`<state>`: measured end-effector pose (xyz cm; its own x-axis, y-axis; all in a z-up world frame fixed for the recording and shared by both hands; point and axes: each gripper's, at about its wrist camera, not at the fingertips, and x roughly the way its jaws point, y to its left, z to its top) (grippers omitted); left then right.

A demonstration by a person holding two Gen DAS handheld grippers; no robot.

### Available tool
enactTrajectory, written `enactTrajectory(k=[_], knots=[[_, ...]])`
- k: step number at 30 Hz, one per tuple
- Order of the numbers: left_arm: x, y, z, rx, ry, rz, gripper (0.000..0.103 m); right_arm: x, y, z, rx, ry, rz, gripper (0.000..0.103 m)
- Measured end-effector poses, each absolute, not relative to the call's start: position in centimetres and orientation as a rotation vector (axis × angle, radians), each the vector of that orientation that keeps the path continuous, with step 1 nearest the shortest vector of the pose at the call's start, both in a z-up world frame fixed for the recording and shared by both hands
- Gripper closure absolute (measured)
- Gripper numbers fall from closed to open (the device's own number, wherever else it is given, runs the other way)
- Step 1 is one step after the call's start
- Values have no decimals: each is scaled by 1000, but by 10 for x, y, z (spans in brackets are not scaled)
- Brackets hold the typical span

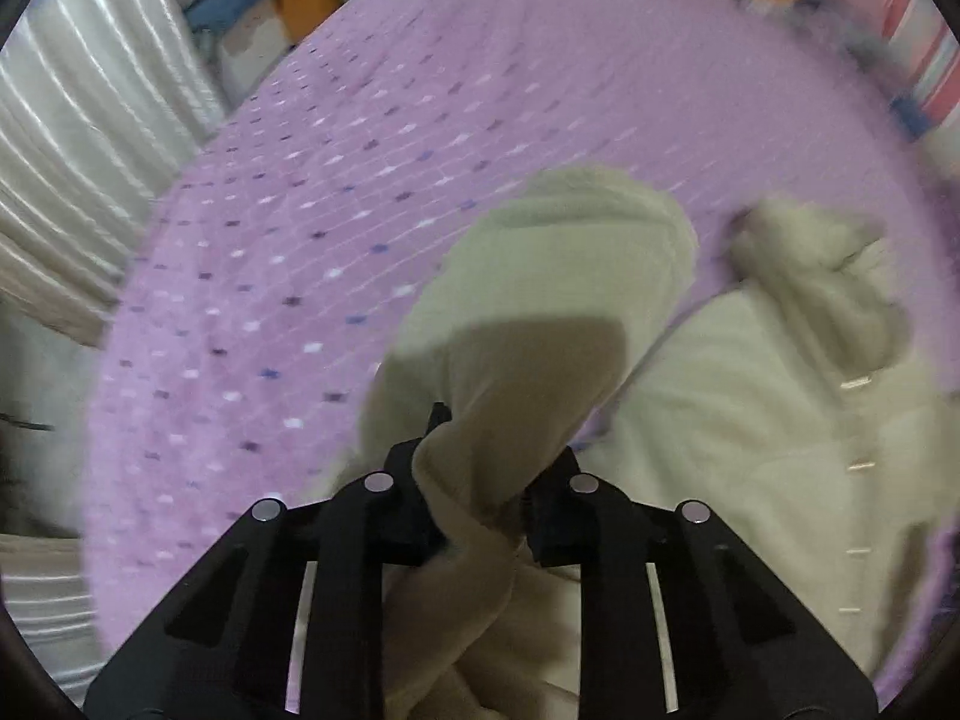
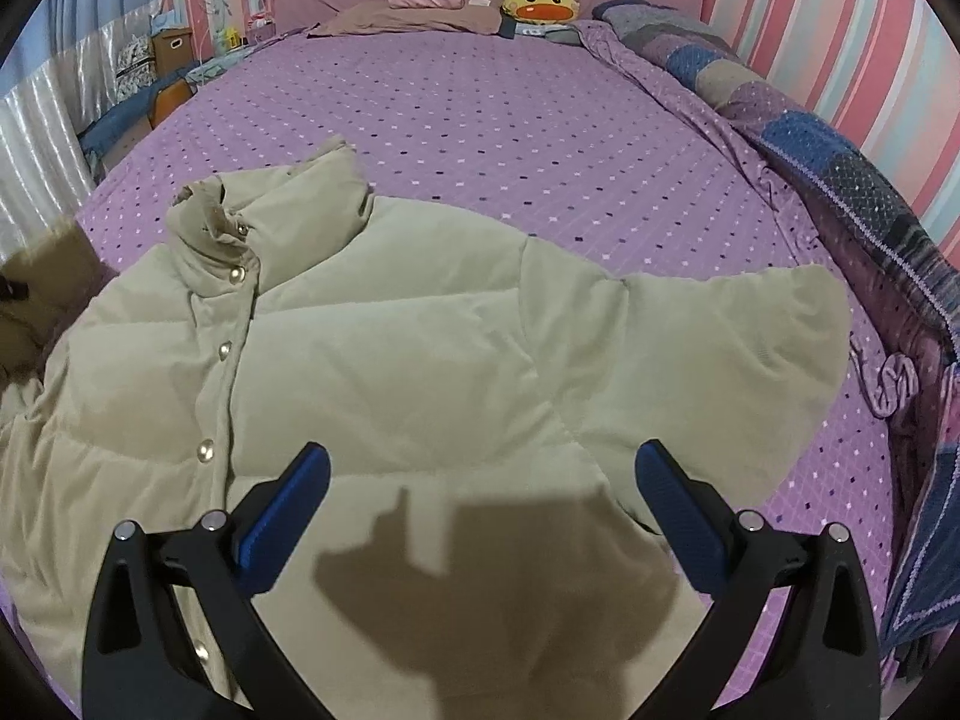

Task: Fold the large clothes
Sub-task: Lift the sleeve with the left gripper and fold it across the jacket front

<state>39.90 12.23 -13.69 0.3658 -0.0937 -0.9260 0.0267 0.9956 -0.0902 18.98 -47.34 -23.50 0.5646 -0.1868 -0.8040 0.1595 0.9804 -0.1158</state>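
Pinching the sleeve [image 1: 528, 312] of the beige quilted puffer jacket [image 2: 390, 330], your left gripper [image 1: 480, 504] is clamped narrow on the fabric; carry it inward across the snap-button placket [image 2: 225, 351] and keep it taut. Your right gripper [image 2: 480, 480] hangs wide and empty above the jacket's front, which lies flat on the purple dotted bedsheet [image 2: 510, 120].

The left gripper [image 1: 480, 480] has black arms with silver round pins and black pads; the right gripper [image 2: 483, 498] matches, but with blue ribbed pads.
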Motion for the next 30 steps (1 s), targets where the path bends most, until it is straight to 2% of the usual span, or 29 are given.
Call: enactTrajectory(k=[7,10,12,15,18,24,27,29,30], knots=[[336,72,-62,-167,962,-369,84,178,-493,-225,18,930,-229,2],[309,46,-47,-234,908,-515,84,171,-501,-220,47,915,-245,2],[300,22,-62,-194,930,-554,84,167,-504,-219,49,911,-263,2],[289,-22,-123,-20,1056,-491,84,164,-509,-221,53,923,-272,2],[285,-38,-161,42,1123,-472,83,162,-509,-220,28,927,-285,2],[278,-32,-142,117,1124,-418,59,161,-508,-221,-8,936,-294,2],[263,-35,-126,210,1093,-384,34,164,-499,-225,-25,950,-278,2],[248,-31,-111,232,1048,-382,3,164,-493,-227,-41,954,-267,2],[239,-26,-100,224,1016,-380,3,165,-489,-227,-51,956,-260,2]])
